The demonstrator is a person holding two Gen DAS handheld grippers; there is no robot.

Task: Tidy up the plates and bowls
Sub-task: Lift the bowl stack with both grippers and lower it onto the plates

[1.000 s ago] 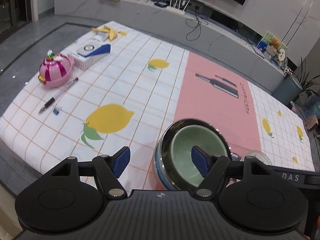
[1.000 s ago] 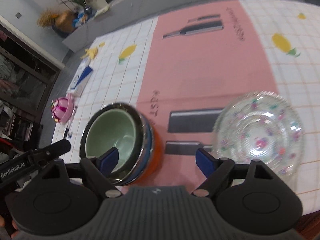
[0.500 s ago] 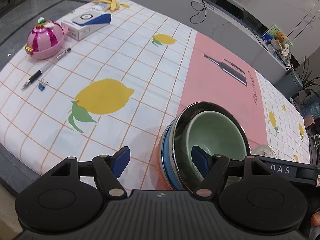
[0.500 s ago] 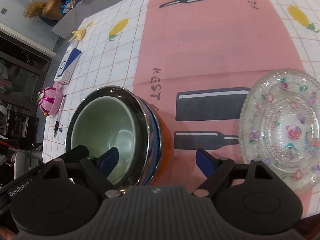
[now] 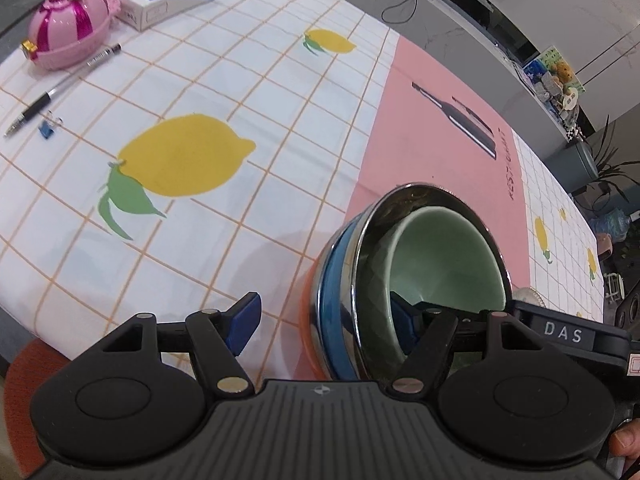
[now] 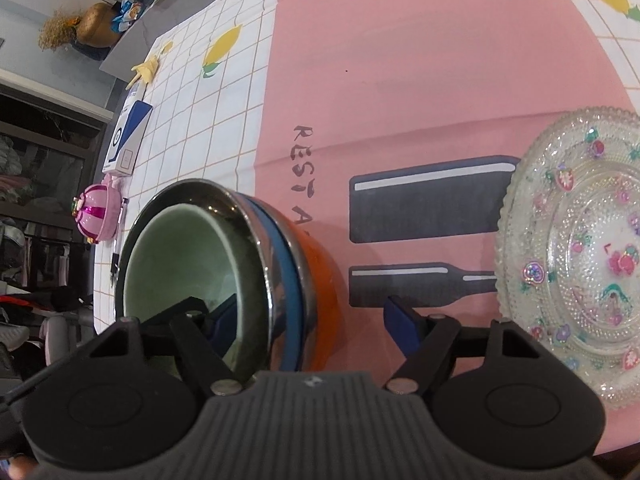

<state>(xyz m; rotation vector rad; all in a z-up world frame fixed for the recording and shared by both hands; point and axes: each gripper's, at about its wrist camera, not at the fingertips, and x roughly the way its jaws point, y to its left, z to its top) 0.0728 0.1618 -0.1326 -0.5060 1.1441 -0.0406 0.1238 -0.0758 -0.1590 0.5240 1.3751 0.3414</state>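
Steel bowl [image 5: 404, 216] mirror-glossy; glass plate [image 6: 576, 248] beaded; tablecloth [image 5: 248, 80] matt

Tablecloth [image 5: 280, 112] bears nested bowls [image 5: 420, 276] and glass plate [image 6: 580, 248].

I see a tablecloth [image 5: 248, 92] of white squares ruled in orange, printed with yellow lemons, plus a pink panel with dark bottles. The nested bowls [image 6: 224, 276] run pale green, shiny steel, blue, then orange outermost. The glass plate [image 6: 576, 248] is clear, beaded, dotted with pink and green flowers.
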